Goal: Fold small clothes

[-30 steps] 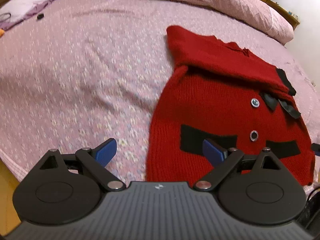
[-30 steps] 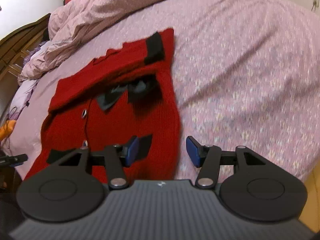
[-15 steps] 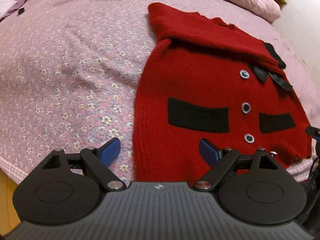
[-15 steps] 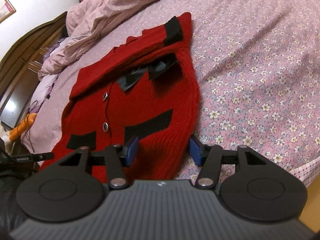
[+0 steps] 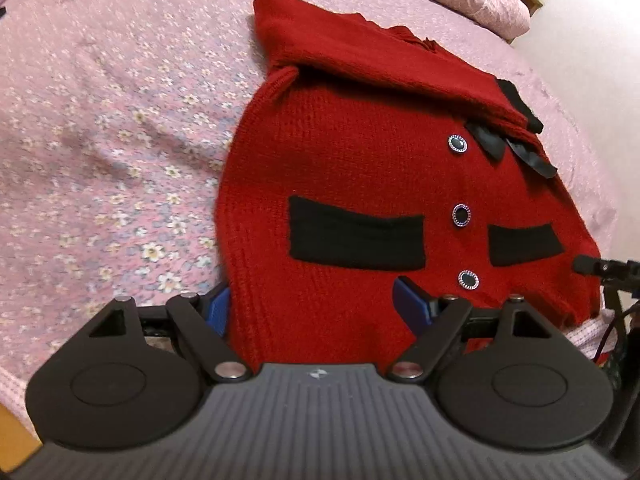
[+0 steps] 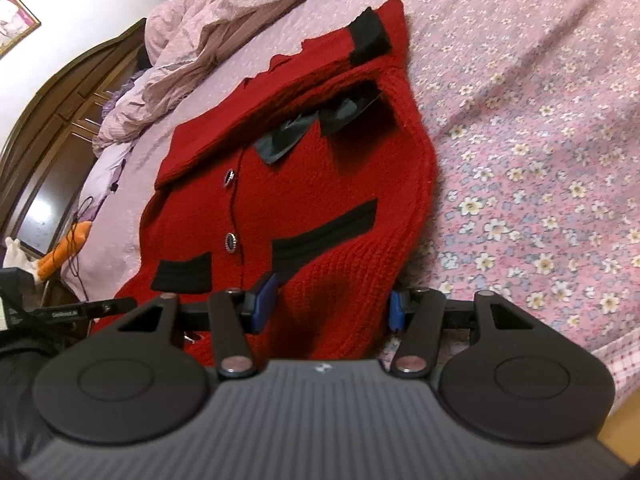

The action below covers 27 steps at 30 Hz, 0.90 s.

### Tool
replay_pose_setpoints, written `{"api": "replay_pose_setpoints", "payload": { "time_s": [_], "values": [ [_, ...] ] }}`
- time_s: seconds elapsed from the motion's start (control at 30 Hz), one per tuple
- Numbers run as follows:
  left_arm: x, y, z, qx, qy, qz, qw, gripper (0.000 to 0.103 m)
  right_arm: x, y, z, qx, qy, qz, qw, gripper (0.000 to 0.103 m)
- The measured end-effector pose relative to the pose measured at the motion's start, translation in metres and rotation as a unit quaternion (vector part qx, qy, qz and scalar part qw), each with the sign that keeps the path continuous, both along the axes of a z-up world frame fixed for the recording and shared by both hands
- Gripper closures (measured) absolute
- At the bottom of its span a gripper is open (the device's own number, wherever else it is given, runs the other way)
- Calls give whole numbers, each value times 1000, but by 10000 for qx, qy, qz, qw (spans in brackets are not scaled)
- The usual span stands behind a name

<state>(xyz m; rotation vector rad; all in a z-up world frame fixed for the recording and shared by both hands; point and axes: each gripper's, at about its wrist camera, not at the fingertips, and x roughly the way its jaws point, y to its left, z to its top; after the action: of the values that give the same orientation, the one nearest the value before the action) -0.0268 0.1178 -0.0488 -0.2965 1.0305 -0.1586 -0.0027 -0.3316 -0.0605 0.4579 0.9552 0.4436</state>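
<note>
Fingers first: on our left gripper [image 5: 316, 310] the blue pads [image 5: 412, 304] stand wide and are closing, with the near hem of the red knitted cardigan [image 5: 360, 184] between them but no pad yet pressing the wool, while on our right gripper [image 6: 326, 306] the pads [image 6: 264, 300] stand at a middling gap astride the other hem corner, close to the knit on both sides, though we cannot tell whether they pinch it. We read this as each hand taking one bottom corner so that the hem can be carried up over the chest in a single even fold. The cardigan lies front up and flat on the bed, at its near edge, buttons [image 5: 461, 214] done up in a line down the middle and two black pocket bands [image 5: 356, 236] level with each other, which suits a straight fold across. Its sleeves are already laid across the shoulders, the black cuff [image 6: 370, 38] showing at the far right corner and a dark ribbon bow [image 6: 316, 126] just below the collar, so the body is a tidy block with nothing trailing. Around it the pink floral bedsheet [image 5: 120, 140] is spread smooth, giving a flat place to work, and a rumpled pink duvet [image 6: 224, 12] is pushed back toward the headboard [image 6: 52, 128], well apart from the garment. In our judgement the grip must catch both layers of knit, or the back will lag behind.
</note>
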Motion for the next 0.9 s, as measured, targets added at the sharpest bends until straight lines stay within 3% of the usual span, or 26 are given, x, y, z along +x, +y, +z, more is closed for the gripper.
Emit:
{"api": "replay_pose_setpoints", "payload": {
  "time_s": [0.53, 0.73, 0.9],
  "values": [
    [3, -15, -7, -250, 247, -407, 9986, 19, 3, 11, -4, -131, -19, 129, 9998, 48],
    [-4, -25, -2, 167, 282, -472, 9983, 19, 1, 11, -5, -164, -97, 211, 9996, 48],
    [2, -31, -8, 118, 182, -325, 9992, 19, -2, 14, -4, -233, -189, 290, 9991, 48]
  ]
}}
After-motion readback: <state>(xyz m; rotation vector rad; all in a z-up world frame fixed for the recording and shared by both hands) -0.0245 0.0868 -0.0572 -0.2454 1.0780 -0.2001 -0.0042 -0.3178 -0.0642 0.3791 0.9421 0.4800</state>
